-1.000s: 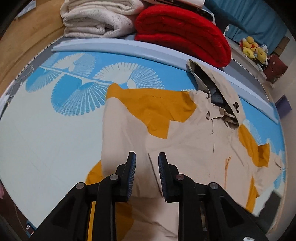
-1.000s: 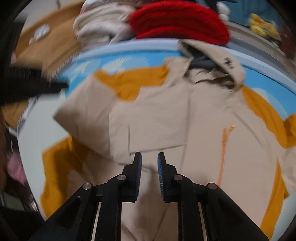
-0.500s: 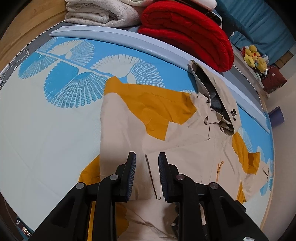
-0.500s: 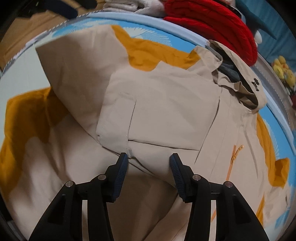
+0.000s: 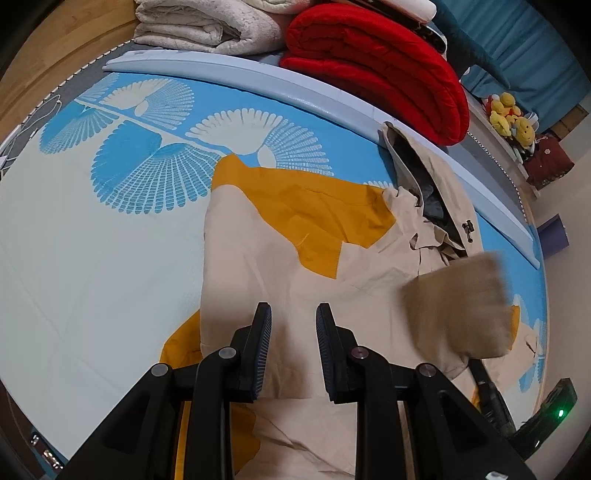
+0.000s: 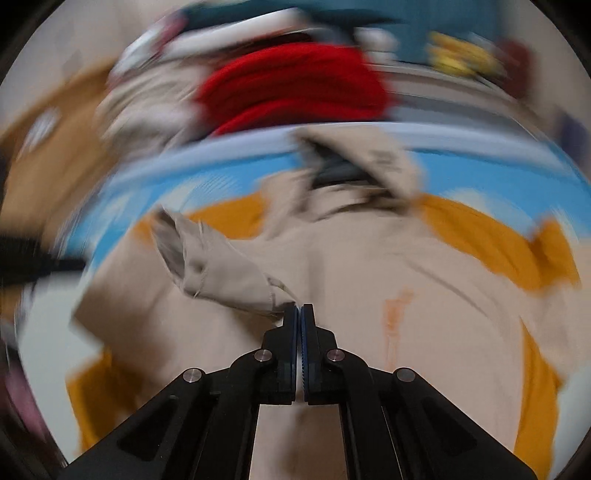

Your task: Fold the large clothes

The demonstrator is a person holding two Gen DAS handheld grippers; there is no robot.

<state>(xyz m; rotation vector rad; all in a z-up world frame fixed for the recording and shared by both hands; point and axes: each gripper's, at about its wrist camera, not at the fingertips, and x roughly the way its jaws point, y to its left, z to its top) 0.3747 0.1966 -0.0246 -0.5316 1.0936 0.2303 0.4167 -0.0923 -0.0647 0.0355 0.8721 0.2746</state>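
A beige and mustard hooded jacket (image 5: 295, 258) lies front up on the bed mat, its hood (image 5: 424, 177) toward the far side. My left gripper (image 5: 293, 332) hovers over the jacket's lower left part, jaws a little apart with nothing between them. In the right wrist view my right gripper (image 6: 299, 310) is shut on the end of a beige sleeve (image 6: 221, 273), which hangs lifted off the jacket to the left. That sleeve shows in the left wrist view as a blurred beige patch (image 5: 458, 306) at the right. The right wrist view is badly motion-blurred.
The blue and white patterned mat (image 5: 110, 221) spreads out left of the jacket. Behind a pale blue raised edge (image 5: 258, 77) lie a folded red blanket (image 5: 373, 66) and a cream blanket (image 5: 207, 26). Yellow plush toys (image 5: 509, 118) sit at the far right.
The right gripper spread wide over a fold of the jacket, then shut on the beige sleeve and swung up with it. The left gripper stayed nearly still with the same gap.
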